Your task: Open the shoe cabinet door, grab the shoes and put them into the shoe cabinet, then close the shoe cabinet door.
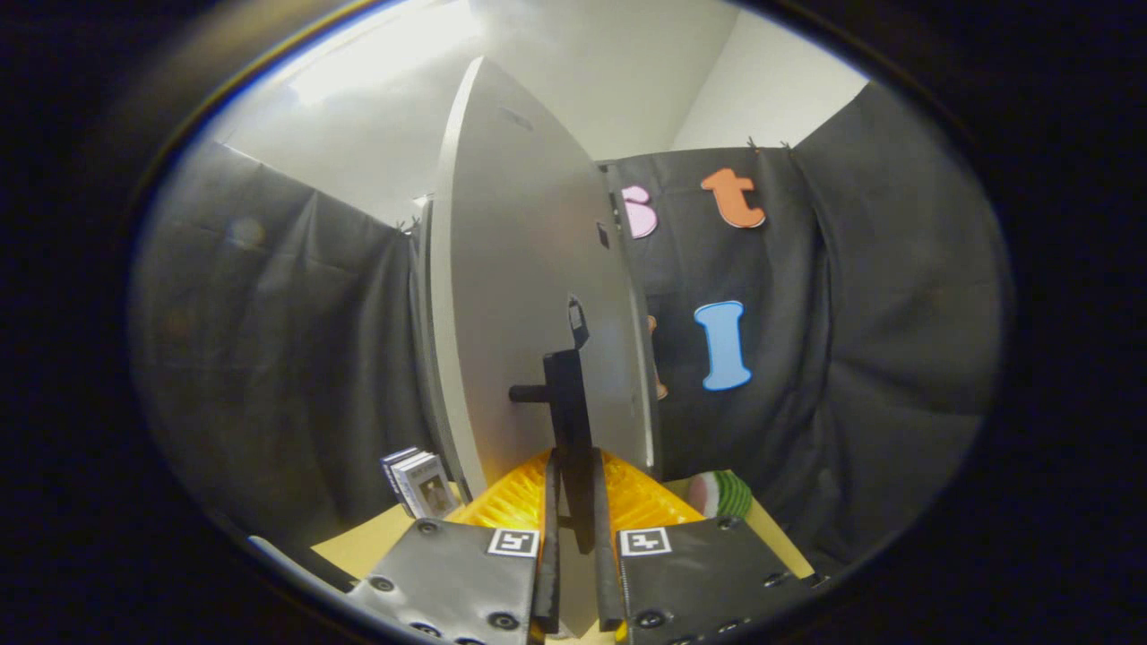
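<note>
So, from the gripper view I'm looking at a booth with black cloth hung all round and a pale wall and ceiling above it, with a bright wash of light up top. Far left is just draped cloth. Down near the floor of the scene there's a tan tabletop (358, 546), and on it, left of the door, a couple of small boxes (419, 484) standing upright side by side.

Middle of everything is the shoe cabinet door (529, 296), a tall pale grey panel seen almost edge-on, swung out toward me. It has a dark handle (566, 403) sticking off its face on a short peg. My gripper (573, 573) has its two fingers drawn close together with the lower end of that handle sitting between them; it looks pinched from both sides, with the pads tight against the bar.

Just beyond the fingers, at the foot of the door, there's a ribbed yellow-orange mat (511, 502). To the right of that, a striped green and pink thing (726, 494) rests on the tabletop, too small for me to say what it is. Right side is more black cloth.
</note>
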